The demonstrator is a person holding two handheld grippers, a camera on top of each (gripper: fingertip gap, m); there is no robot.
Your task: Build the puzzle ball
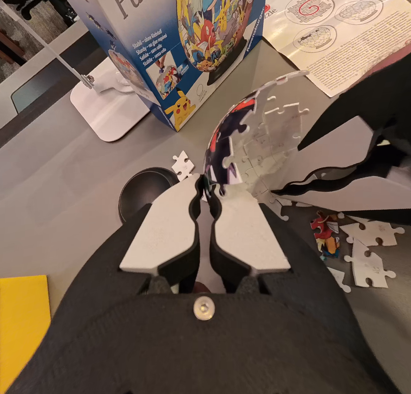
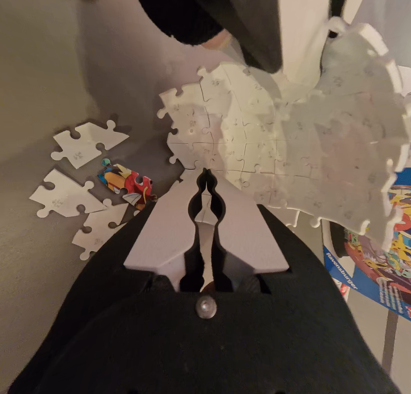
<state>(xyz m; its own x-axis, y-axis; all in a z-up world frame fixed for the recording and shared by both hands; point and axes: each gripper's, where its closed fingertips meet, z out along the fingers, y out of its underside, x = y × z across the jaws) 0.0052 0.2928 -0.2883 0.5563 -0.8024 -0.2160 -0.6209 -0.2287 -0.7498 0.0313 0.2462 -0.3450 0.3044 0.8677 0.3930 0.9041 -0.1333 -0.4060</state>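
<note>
while held off the grey table (image 1: 55, 178) between both tools, half-built puzzle ball (image 1: 255, 143) seen as a curved shell, printed side toward 9 o'clock and plain white inner side toward 3 o'clock in the left wrist view. left gripper (image 1: 208, 190) clamped on the shell's lower edge at 6 o'clock, jaws pressed close with the printed rim pinched between the tips. right gripper (image 2: 205, 171) entering the left wrist view from 3 o'clock, its jaws drawn together on the shell's white edge; same grip seen in the right wrist view, tips nearly meeting right at the rim.

loose pieces (image 2: 80, 145) lying white side up on the table at 9 o'clock of the right wrist view, with one colourful piece (image 2: 129, 183) face up among them, just beside the right tool's finger. single white piece (image 1: 183, 165) at 11 o'clock of the left tips, next to a black round stand (image 1: 142, 189).

puzzle box (image 1: 178, 45) upright at 12 o'clock, behind the shell. folded instruction sheet (image 1: 347, 40) flat at 1 o'clock. white stand base (image 1: 106, 107) at 10 o'clock beside the box. yellow block (image 1: 22, 312) at 8 o'clock, cut by the frame edge.
</note>
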